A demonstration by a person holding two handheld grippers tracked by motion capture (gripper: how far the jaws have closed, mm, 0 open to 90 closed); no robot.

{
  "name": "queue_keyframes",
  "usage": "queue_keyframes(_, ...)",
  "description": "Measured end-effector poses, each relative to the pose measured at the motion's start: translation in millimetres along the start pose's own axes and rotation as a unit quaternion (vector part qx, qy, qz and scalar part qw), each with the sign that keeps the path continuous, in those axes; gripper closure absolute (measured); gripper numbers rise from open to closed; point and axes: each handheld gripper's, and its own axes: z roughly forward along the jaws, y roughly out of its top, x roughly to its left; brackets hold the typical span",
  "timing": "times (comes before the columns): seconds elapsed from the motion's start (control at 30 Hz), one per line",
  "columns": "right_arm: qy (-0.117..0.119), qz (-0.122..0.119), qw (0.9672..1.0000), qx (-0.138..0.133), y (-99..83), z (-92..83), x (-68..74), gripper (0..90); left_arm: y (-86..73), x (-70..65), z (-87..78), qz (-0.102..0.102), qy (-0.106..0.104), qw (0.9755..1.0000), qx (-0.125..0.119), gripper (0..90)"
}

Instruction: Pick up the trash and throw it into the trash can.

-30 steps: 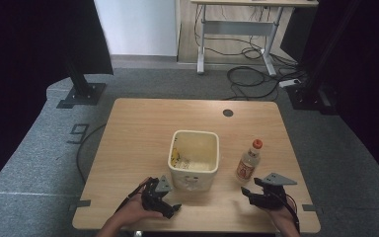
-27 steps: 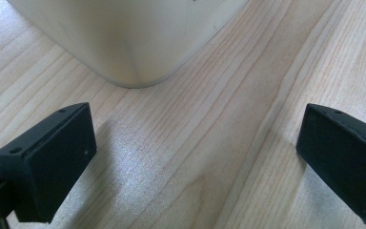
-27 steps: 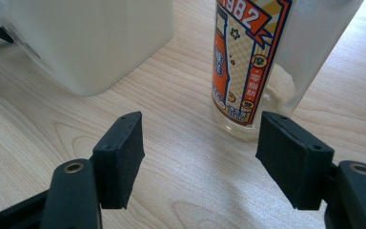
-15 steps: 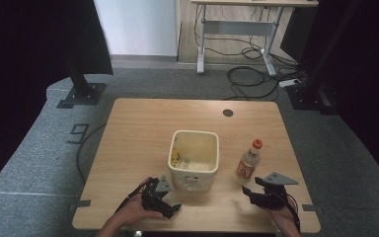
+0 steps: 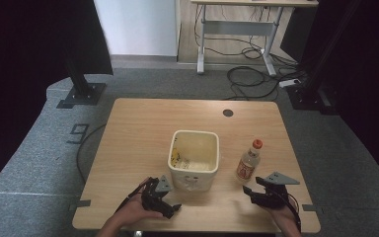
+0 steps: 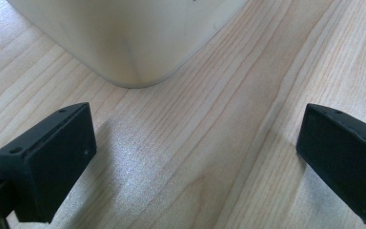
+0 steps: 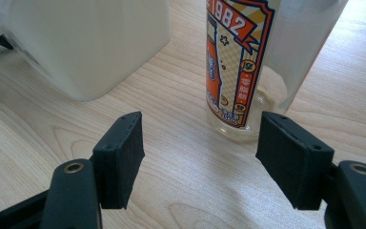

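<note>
Left gripper [image 5: 170,207]: jaws spread wide, empty, low over the table [image 5: 138,123] just before a tub corner.
Right gripper [image 5: 251,192]: jaws parted, empty, bottle base just ahead.
Tub [image 5: 193,159]: one, cream, mid-table; the high view shows yellow scraps inside.
Bottle [image 5: 248,162]: one, upright beside the tub, orange cap; the right gripper view shows "1982" on its label [image 7: 233,57].

Light wooden bench [image 5: 138,133]: cream square plastic tub [image 5: 193,159] mid-front; clear orange-capped, orange-labelled bottle [image 5: 248,161] upright just beside, right.
</note>
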Motion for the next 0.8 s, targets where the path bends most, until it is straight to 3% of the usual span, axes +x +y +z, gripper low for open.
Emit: queue_keyframes(0.8,0.002,-0.008,0.9999,0.009,-2.2,3.8,2.4,32.3,0.2,0.0,0.3,0.0,0.0,1.0,0.0,0.0)
